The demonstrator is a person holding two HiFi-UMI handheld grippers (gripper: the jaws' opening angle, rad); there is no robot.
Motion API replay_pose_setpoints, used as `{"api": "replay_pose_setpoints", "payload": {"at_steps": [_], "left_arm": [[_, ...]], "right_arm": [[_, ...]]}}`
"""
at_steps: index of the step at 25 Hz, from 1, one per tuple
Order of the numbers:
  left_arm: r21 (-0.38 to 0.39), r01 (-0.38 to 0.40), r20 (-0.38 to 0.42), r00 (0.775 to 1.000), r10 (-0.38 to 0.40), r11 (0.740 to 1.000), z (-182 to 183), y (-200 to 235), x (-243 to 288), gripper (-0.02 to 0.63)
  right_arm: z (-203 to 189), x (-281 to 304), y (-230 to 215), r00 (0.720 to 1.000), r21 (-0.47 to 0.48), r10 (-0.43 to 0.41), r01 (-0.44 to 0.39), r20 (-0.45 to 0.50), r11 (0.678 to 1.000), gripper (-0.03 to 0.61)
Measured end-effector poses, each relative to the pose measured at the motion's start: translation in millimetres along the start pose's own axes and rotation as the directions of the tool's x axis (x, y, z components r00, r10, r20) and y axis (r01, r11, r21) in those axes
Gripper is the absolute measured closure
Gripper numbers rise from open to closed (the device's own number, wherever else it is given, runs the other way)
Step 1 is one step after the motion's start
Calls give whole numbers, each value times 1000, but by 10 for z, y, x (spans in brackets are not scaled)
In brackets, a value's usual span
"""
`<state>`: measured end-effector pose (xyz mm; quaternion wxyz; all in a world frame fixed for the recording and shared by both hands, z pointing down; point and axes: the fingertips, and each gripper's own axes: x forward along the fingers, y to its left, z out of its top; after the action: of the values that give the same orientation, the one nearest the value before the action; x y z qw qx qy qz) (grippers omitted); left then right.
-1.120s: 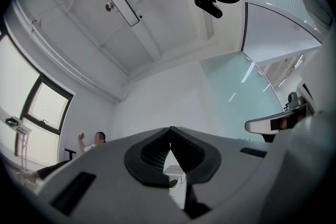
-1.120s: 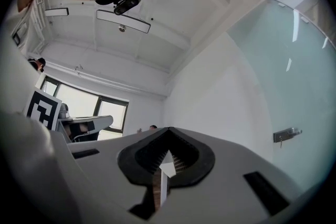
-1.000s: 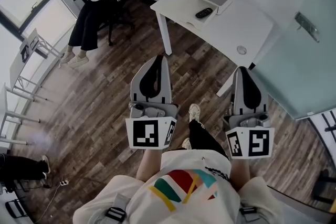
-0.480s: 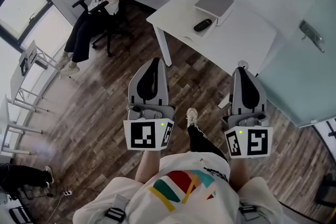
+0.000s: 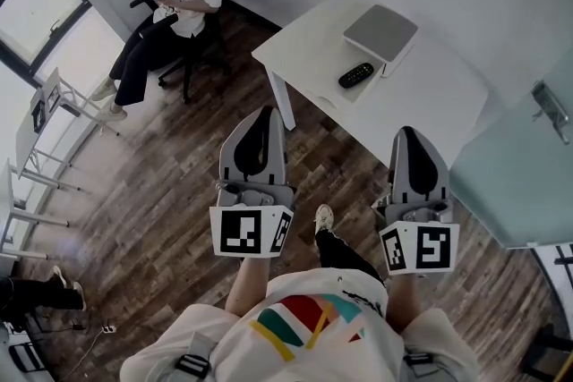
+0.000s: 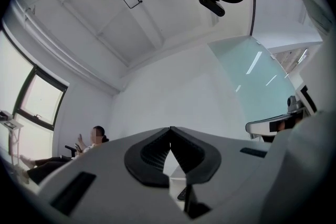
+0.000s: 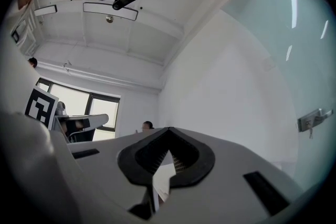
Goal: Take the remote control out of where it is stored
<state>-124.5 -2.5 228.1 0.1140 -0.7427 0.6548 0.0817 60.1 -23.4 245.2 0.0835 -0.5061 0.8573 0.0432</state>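
As it lies, remote control (image 5: 355,75) slants diagonally on table (image 5: 428,98).

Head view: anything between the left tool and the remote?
Nothing loose. The head view shows only a strip of wood floor, the table leg and bare tabletop between the left tool and the remote control.

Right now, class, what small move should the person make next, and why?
Probably step closer to the white table: the remote control lies there beside a grey box, far beyond the left gripper and right gripper, both shut and empty.
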Motion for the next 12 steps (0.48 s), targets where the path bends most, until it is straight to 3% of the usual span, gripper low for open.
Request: {"api": "replay_pose_setpoints", "payload": {"at_steps": [12], "left_arm": [[14, 16, -10, 1000, -16, 1000, -219, 311, 1121, 606]], "right_arm": [[-232, 1157, -423, 999, 12, 12, -12, -39, 1000, 578]]}}
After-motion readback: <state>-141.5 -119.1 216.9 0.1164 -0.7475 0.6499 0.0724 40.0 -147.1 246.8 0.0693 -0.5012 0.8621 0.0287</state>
